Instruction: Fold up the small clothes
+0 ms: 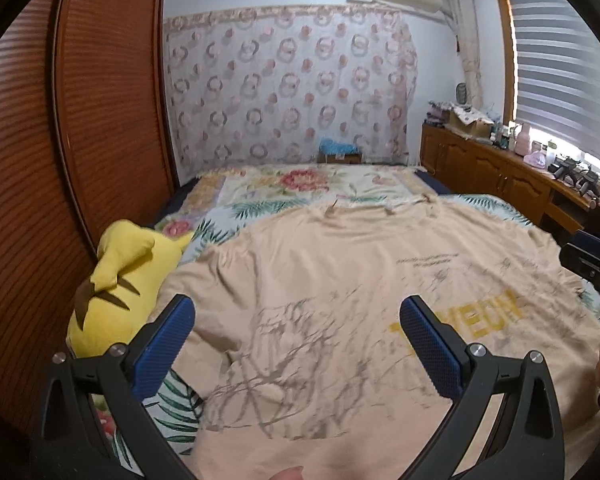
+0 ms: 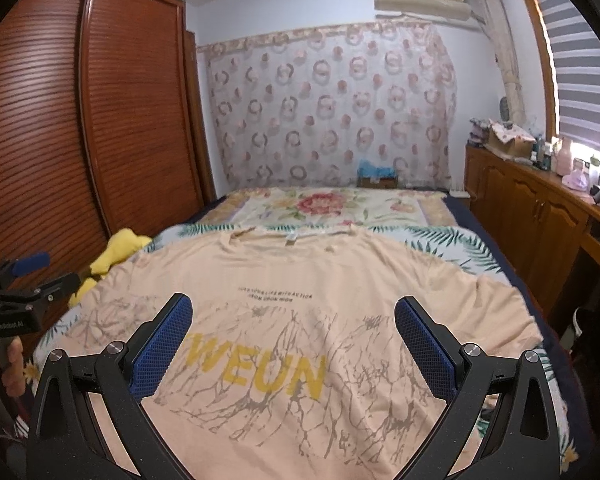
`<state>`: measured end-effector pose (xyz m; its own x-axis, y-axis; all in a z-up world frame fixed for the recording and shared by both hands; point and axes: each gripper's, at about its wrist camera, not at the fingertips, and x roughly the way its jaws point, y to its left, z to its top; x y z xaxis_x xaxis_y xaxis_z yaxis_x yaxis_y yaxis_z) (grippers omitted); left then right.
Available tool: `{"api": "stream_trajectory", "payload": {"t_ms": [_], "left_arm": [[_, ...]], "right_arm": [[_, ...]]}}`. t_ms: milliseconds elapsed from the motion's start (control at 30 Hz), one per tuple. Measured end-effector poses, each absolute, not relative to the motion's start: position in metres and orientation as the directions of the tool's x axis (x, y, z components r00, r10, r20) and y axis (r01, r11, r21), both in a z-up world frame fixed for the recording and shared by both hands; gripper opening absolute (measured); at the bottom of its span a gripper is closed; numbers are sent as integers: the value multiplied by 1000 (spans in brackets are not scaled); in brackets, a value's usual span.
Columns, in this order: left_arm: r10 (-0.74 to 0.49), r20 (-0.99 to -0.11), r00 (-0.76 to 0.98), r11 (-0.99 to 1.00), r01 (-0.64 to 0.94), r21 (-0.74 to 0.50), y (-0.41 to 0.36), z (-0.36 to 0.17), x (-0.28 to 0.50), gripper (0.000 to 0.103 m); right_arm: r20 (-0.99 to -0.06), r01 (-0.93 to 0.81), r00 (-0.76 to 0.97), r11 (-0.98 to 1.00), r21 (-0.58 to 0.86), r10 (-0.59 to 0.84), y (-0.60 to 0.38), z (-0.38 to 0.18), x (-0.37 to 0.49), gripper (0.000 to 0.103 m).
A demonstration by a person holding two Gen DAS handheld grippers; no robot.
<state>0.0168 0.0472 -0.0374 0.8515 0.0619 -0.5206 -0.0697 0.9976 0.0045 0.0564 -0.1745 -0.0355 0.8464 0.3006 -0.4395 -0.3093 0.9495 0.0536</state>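
Across the near half of the bed [image 2: 440, 240] a peach T-shirt [image 2: 284, 276] lies spread flat, front up, collar toward the far curtain [image 2: 332, 112]. Both grippers hang just above its hem end, jaws wide apart and holding nothing: the left gripper [image 1: 296, 340] over the shirt's left part, the right gripper [image 2: 294, 344] over the yellow lettering. A yellow plush toy [image 1: 120, 280] lies beside the shirt's left sleeve, against the wardrobe [image 1: 100, 100]. Its hem runs out of view beneath the grippers.
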Motion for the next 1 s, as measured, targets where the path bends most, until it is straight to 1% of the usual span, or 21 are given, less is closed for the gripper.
{"api": "stream_trajectory", "payload": {"t_ms": [200,367,500,533,633,667,700,733,767,900,1000], "left_arm": [[81,-582,810,995,-98,2,85,-66,32,103],[65,-632,772,995,-96,-15,114,-80,44,103],[49,-645,763,994,-97,-40,138,-84,53,102],[43,-647,761,994,-100,-52,147,-84,56,100],[10,-661,750,990,-99,-98,168,-86,66,96],[2,-671,741,987,-107,-116,177,-88,70,94],[-8,-682,731,985,-113,-132,183,-90,73,89],[-30,-696,717,980,-116,-162,193,-94,80,87],[-39,-706,707,977,-120,-175,197,-97,83,87],[-78,-761,644,967,-138,-215,215,-119,98,80],[-143,-776,614,949,-137,-283,221,-127,99,68]], "right_arm": [[-501,-362,800,932,35,330,-163,-63,76,102],[-555,-410,750,911,38,360,-149,-81,89,102],[-570,-450,727,893,26,383,-137,-86,91,102],[-573,-460,722,888,20,387,-134,-87,91,102],[-582,-481,712,876,4,393,-123,-90,90,102],[-586,-488,709,873,-5,393,-120,-92,91,102],[-592,-492,706,870,-14,390,-116,-94,91,102],[-597,-496,702,868,-19,388,-114,-95,91,102],[-600,-501,699,865,-22,389,-112,-97,92,102],[-617,-510,686,860,-29,385,-107,-103,92,102],[-624,-509,679,860,-20,387,-108,-105,93,102]]}}
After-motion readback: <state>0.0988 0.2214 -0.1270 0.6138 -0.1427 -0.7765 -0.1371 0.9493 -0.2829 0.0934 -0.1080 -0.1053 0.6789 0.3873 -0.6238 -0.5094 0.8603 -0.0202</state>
